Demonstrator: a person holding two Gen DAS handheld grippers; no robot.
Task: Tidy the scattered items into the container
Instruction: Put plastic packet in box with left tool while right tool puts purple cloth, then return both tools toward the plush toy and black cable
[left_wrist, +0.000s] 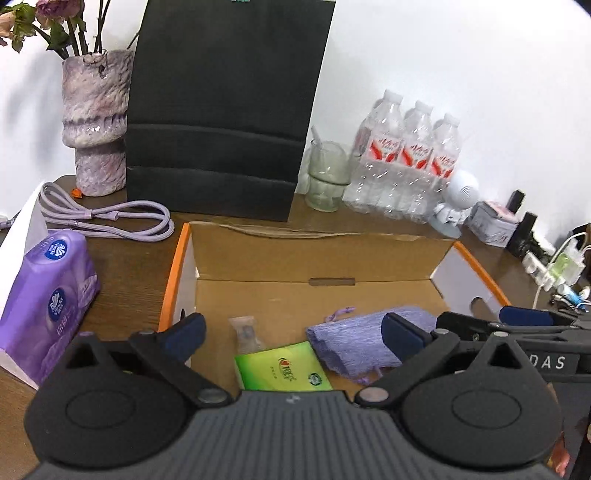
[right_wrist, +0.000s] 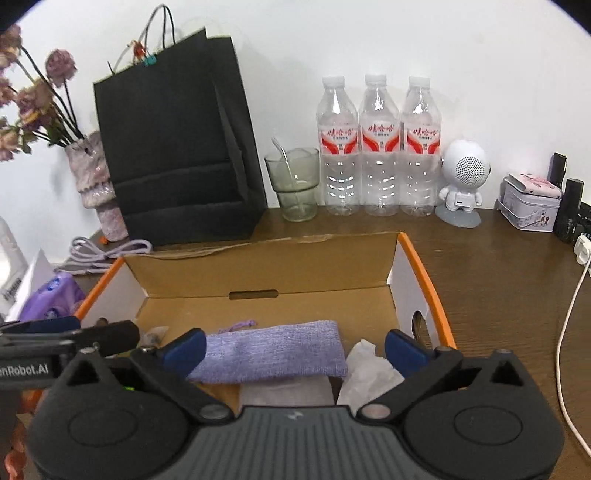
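In the left wrist view, your left tool (left_wrist: 293, 334) hangs released, holding nothing, at the lower centre over the cardboard box (left_wrist: 314, 254). Inside lie a green packet (left_wrist: 282, 367), a lilac knit pouch (left_wrist: 354, 343) and a small clear sachet (left_wrist: 245, 330).

In the right wrist view, your right tool (right_wrist: 295, 349) is likewise released over the same box (right_wrist: 258, 266), with the pouch (right_wrist: 273, 354) and crumpled white tissue (right_wrist: 369, 373) below it on the box floor.

left wrist: close, angled down into cardboard box (left_wrist: 317, 258) | right wrist: same | shared: box, black bag (left_wrist: 225, 110)
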